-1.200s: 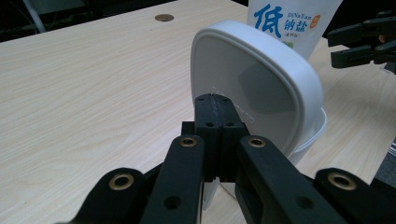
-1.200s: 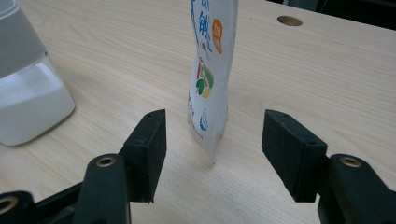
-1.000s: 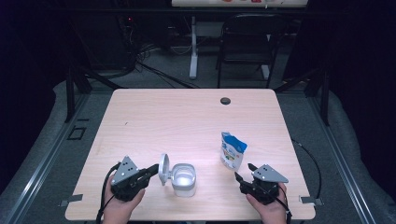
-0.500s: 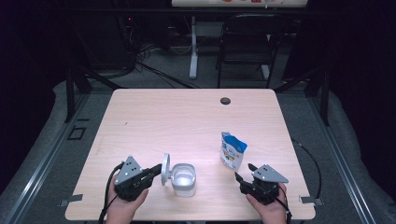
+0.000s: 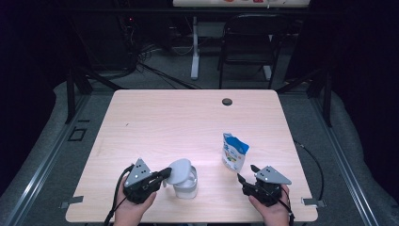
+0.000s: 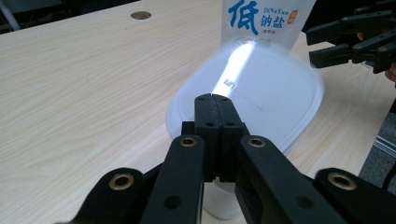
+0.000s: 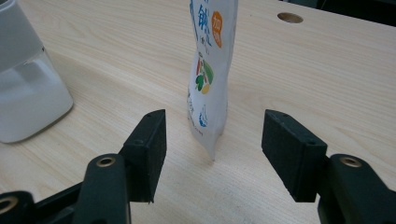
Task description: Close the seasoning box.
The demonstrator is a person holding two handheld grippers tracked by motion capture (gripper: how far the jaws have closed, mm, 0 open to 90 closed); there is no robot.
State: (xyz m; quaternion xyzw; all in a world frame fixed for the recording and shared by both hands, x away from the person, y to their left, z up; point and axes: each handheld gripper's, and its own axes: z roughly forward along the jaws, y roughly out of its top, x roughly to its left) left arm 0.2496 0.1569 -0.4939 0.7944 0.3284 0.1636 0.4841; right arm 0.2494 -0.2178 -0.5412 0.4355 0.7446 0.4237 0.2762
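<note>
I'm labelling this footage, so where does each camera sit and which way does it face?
High view: above the near table edge, looking forward and down; both hands show, with the left tongs and right tongs.
Left gripper view: along its shut tongs, pinching the white plastic lid.
Right gripper view: along open tongs towards the upright white-and-blue printed pouch.
All three views share the pouch.

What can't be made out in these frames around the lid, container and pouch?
- Container, high view: its opening, covered by the lid.
- Left gripper, left gripper view: its contact with the lid, hidden behind the shut jaws.
- Pouch, right gripper view: its top, cut by the upper edge.
</note>
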